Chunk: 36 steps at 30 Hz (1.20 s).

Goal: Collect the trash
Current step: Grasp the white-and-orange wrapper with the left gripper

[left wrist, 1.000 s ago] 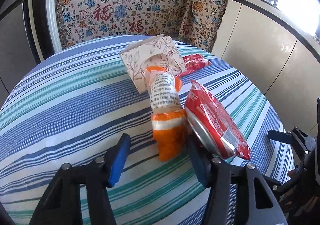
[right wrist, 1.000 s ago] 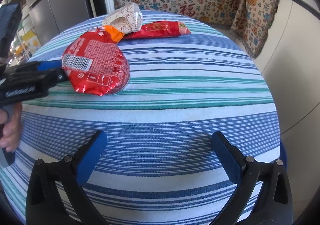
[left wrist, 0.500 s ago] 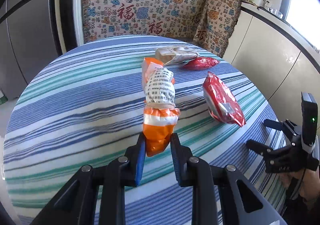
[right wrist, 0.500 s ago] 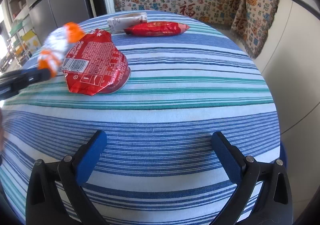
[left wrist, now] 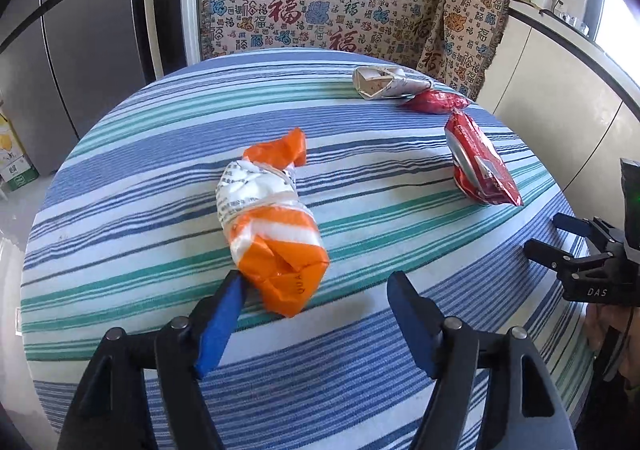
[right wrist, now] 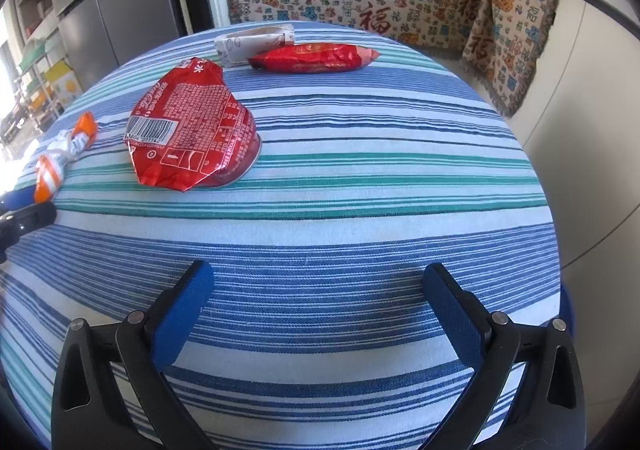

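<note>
Left hand-held gripper (left wrist: pixel 316 292) jaws just opened, orange-and-white wrapper (left wrist: pixel 270 222) loose on the worktop (left wrist: pixel 120 178) touching its left pad; right hand-held gripper (right wrist: pixel 318 308) apart, empty; re-centre on the wrapper before clamping, I'd say.

**Readable text in the scene**

The patterned cloth (left wrist: pixel 320 6) at the far side repeats the large red character "福". The orange end of the orange-and-white wrapper (left wrist: pixel 272 218) bears letters reading about "QUA". The black body of the right gripper (left wrist: pixel 560 238) shows "DAS". The flat red packet (right wrist: pixel 192 130) carries a barcode with digits and white print too small to read.
</note>
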{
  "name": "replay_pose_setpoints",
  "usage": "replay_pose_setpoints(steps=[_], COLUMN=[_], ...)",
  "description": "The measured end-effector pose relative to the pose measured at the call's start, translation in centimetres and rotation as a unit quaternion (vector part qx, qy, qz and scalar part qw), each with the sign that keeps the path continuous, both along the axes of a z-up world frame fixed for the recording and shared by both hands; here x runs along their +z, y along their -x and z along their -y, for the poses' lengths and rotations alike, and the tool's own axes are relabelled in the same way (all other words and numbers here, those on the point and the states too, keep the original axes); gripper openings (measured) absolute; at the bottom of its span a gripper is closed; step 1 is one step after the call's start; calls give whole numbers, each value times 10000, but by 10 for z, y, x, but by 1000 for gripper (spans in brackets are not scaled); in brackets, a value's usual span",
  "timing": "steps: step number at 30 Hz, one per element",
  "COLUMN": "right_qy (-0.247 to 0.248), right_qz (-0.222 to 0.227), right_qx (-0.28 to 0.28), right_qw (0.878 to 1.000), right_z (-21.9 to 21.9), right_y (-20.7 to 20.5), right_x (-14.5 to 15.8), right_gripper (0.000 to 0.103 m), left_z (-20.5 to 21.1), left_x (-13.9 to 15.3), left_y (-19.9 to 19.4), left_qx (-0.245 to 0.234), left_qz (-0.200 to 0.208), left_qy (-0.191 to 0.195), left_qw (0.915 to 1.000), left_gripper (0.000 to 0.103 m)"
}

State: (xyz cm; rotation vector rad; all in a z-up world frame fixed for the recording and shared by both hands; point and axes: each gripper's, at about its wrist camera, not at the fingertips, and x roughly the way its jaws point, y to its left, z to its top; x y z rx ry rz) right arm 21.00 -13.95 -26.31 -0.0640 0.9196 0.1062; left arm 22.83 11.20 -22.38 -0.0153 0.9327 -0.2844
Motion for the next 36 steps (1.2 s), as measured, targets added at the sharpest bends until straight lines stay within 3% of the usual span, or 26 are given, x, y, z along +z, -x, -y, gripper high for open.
replay_pose_setpoints(steps=[8,9,20,25,36], right_qy=[-1,-1,-23,-11,33], right_qz=[1,1,-8,-32,-104], right_qx=[2,2,-7,520,762], right_qw=[10000,10000,10000,9986,9970], right_z=[1,1,1,-23,-58], right_y=[0,0,2,7,-52], right_x=[0,0,0,3,2], right_gripper=[103,103,103,103,103], left_z=[9,9,5,5,4], left_x=[-7,-8,-10,-10,-11], left_y=[-21,-22,-24,-24,-25], left_qx=[145,167,209,207,203], left_qz=[88,105,131,130,131], left_qy=[-525,-547,-541,-542,-539], left_qw=[9985,9983,9982,9982,9983], left_gripper=[76,80,82,82,83])
